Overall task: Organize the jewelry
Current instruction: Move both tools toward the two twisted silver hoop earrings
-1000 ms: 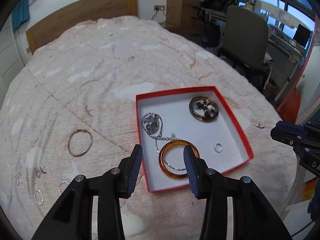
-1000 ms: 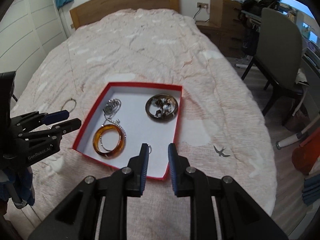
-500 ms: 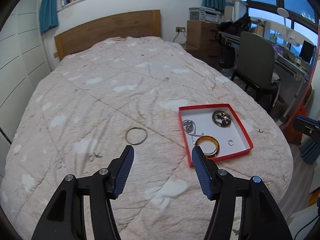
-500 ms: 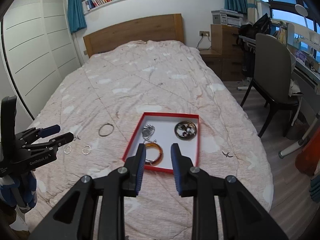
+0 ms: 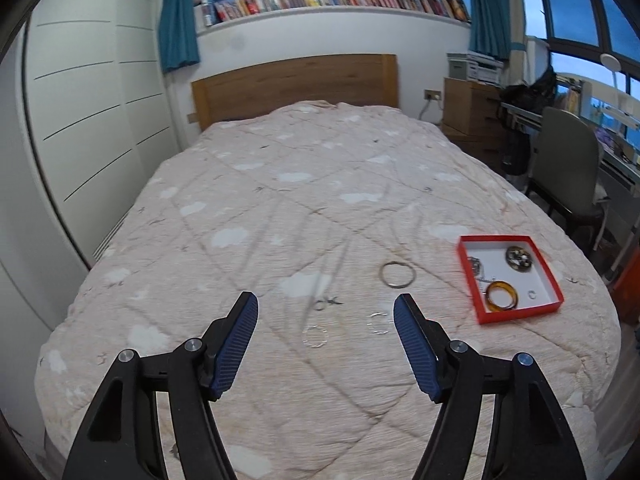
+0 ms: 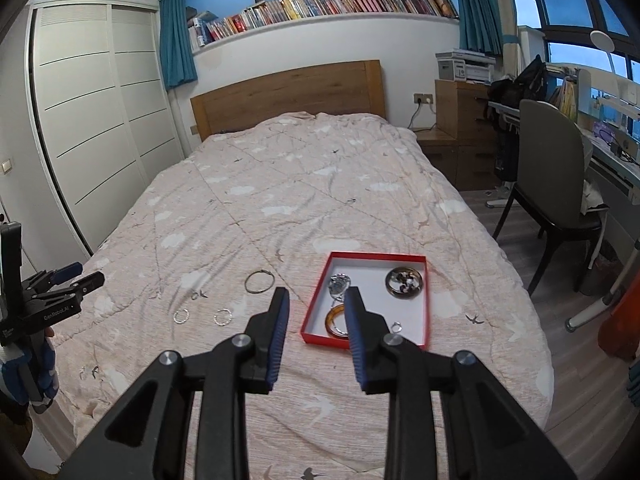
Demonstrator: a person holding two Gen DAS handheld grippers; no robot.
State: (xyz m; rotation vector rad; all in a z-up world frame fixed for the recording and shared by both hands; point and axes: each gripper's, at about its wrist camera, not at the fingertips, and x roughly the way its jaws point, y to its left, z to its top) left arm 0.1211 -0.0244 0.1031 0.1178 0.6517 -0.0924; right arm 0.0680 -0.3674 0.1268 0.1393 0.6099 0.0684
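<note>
A red box with a white inside (image 5: 554,276) (image 6: 316,292) lies on the bed at the right. It holds an amber bangle (image 5: 502,295) (image 6: 334,317), a silver chain (image 5: 476,266) (image 6: 339,283), a dark round brooch (image 5: 519,258) (image 6: 404,281) and a small ring (image 5: 531,294) (image 6: 396,326). On the quilt left of the box lie a thin metal bangle (image 5: 397,274) (image 6: 259,281) and two small hoop earrings (image 5: 315,336) (image 5: 379,323) (image 6: 181,315) (image 6: 222,316). My left gripper (image 5: 326,314) is open wide and empty, high above the earrings. My right gripper (image 6: 314,308) is open and empty, above the box's near left corner.
The quilted bed (image 5: 320,200) fills the view, with a wooden headboard (image 5: 294,84) at the far end. A grey chair (image 6: 556,168) and desk stand to the right, a white wardrobe (image 6: 92,120) to the left. The left gripper (image 6: 52,300) shows at the right wrist view's left edge.
Both grippers have pulled back and up from the box, so the whole bed is in view. The left gripper swung left and opened wider. The right gripper's jaws opened from nearly closed.
</note>
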